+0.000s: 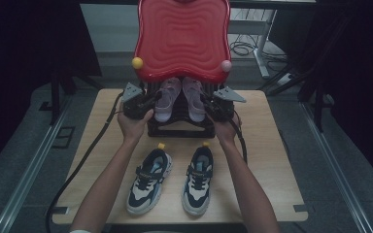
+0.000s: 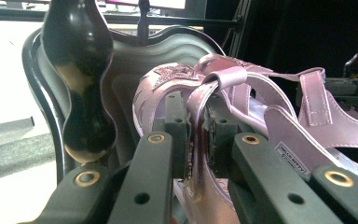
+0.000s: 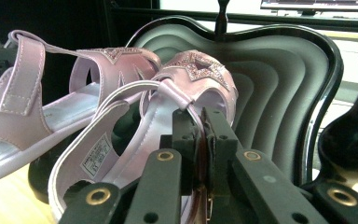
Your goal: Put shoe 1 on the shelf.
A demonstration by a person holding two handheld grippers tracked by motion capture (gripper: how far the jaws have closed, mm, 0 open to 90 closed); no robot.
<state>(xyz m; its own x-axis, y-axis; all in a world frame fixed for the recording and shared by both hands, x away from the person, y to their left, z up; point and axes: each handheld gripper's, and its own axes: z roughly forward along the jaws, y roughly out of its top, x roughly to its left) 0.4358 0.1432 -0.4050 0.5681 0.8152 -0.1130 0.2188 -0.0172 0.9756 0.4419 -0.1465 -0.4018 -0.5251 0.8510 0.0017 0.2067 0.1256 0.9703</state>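
Note:
Two pink sandals rest side by side on a black rack [image 1: 179, 127] under a raised red wavy top [image 1: 182, 39]. My left gripper [image 1: 148, 104] is shut on the side strap of the left sandal [image 1: 166, 99]; in the left gripper view the pads of that gripper [image 2: 196, 135] pinch the pink strap [image 2: 205, 93]. My right gripper [image 1: 209, 104] is shut on the right sandal [image 1: 193, 97]. In the right gripper view this gripper [image 3: 200, 135] clamps the sandal's strap below the glitter star [image 3: 200, 70], and the other sandal [image 3: 23, 112] lies to its left.
A pair of navy, white and light-blue sneakers [image 1: 148, 180] [image 1: 199, 178] stands on the wooden table [image 1: 267, 160] in front of the rack, between the person's forearms. The red top carries a yellow ball [image 1: 137, 62] and a pink ball [image 1: 226, 65] at its corners.

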